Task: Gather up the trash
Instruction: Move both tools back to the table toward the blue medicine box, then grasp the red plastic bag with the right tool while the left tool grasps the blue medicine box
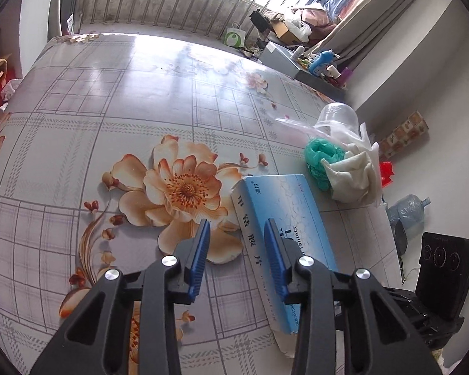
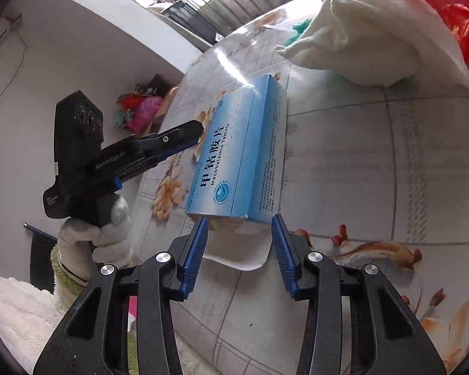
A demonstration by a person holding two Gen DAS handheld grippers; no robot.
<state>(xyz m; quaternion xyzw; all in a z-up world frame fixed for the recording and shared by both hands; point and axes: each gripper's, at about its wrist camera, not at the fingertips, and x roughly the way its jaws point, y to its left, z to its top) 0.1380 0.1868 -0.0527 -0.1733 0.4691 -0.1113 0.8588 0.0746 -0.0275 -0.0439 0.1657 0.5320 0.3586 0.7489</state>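
Observation:
A blue medicine box [image 1: 281, 206] lies on the flower-patterned table [image 1: 109, 125]; it also shows in the right wrist view [image 2: 244, 150]. My left gripper [image 1: 237, 223] is open, its jaws astride the box's long left edge. My right gripper [image 2: 239, 218] is open just short of the box's near end flap. The left gripper shows from the side in the right wrist view [image 2: 184, 134]. Beyond the box lies a trash pile: a white cloth [image 1: 353, 172], a green bag [image 1: 322, 159], a clear plastic cup [image 1: 337, 118] and a red bag [image 2: 453, 15].
A wall runs along the table's right side. A water jug [image 1: 406, 209] and a patterned box [image 1: 403, 134] stand on the floor past the table edge. Clutter [image 1: 297, 31] sits by the barred window. A white towel [image 2: 15, 312] lies off the table's near edge.

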